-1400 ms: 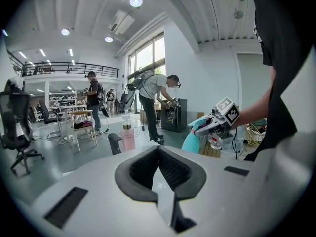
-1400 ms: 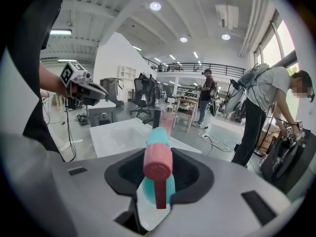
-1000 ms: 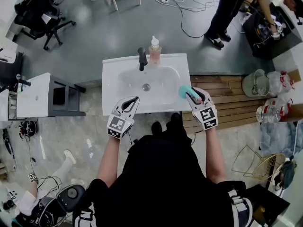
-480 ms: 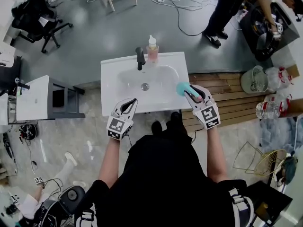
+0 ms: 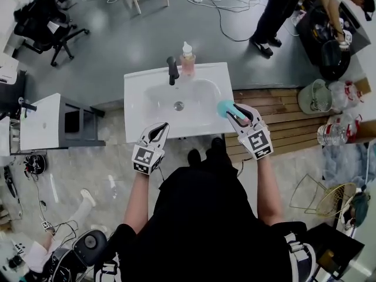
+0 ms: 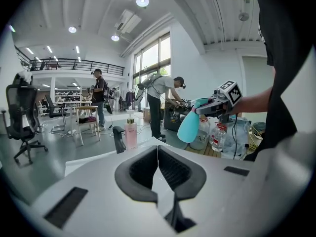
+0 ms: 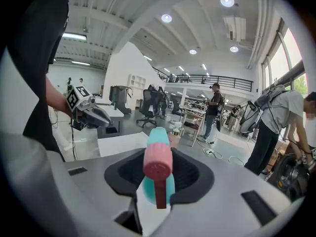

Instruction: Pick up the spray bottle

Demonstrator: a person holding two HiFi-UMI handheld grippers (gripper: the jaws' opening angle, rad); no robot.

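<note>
White rectangular washbasin (image 5: 138,98): bowl open from front rim inward. Back rim blocked by black tap (image 5: 171,70) and pink pump soap bottle (image 5: 187,60), side by side. Right front corner taken by right gripper (image 5: 234,114) clamping teal plastic spray bottle (image 5: 224,108).

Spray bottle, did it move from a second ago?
Yes, slightly. In the head view the spray bottle, held by the right gripper, has crept toward the faucet end of the sink.

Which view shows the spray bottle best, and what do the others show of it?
The left gripper view: the spray bottle appears side-on, its whole teal body held by the right gripper. The right gripper view shows it close but end-on, pink head and trigger foremost. The head view shows only a teal patch.
</note>
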